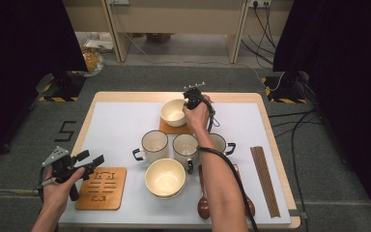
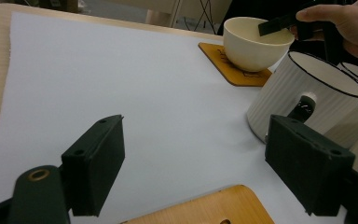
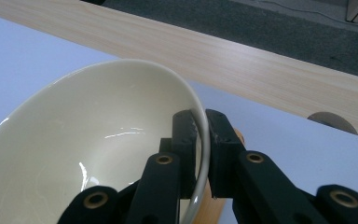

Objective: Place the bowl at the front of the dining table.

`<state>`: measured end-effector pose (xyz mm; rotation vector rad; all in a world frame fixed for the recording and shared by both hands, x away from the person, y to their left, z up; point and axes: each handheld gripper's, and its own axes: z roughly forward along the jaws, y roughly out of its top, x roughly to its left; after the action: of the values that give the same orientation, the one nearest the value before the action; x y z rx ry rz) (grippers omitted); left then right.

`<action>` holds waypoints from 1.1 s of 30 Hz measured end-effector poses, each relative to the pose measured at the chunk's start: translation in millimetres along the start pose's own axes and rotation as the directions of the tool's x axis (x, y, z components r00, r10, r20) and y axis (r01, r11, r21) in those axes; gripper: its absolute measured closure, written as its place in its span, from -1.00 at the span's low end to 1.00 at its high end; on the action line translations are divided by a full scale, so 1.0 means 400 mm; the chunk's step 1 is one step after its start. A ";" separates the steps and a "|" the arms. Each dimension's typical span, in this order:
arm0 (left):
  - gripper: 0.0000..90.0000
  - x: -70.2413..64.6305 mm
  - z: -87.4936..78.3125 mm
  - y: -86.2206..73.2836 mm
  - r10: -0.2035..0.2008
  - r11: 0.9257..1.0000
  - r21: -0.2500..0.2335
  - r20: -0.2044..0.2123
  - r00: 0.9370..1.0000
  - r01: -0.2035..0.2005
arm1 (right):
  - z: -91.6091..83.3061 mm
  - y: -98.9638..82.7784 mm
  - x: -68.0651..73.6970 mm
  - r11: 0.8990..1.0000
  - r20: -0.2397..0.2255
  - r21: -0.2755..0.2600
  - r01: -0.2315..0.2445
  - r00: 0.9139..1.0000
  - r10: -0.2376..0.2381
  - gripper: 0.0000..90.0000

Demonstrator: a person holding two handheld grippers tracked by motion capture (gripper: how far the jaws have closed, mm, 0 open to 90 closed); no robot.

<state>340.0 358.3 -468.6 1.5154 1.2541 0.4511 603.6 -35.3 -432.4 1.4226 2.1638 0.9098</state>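
A glossy, smooth ceramic glaze is shown by the cream bowl, with light streaks reflected inside it. The jaws of the right gripper look like matt black plastic, set with brass-coloured rivets. Pale wood with fine grain is seen on the table rim at twelve o'clock. A matt, smooth white sheet covers the top. The coaster appears as smooth, satin brown wood.
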 end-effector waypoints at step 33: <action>-0.57 0.001 0.004 -0.003 -0.001 1.000 0.006 0.002 1.000 0.001 | 0.004 -0.004 -0.033 0.999 0.018 0.037 0.007 1.000 -0.007 0.77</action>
<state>340.7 357.6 -470.4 1.5200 1.2557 0.4459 609.0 -47.4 -434.9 1.4345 2.1814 0.8548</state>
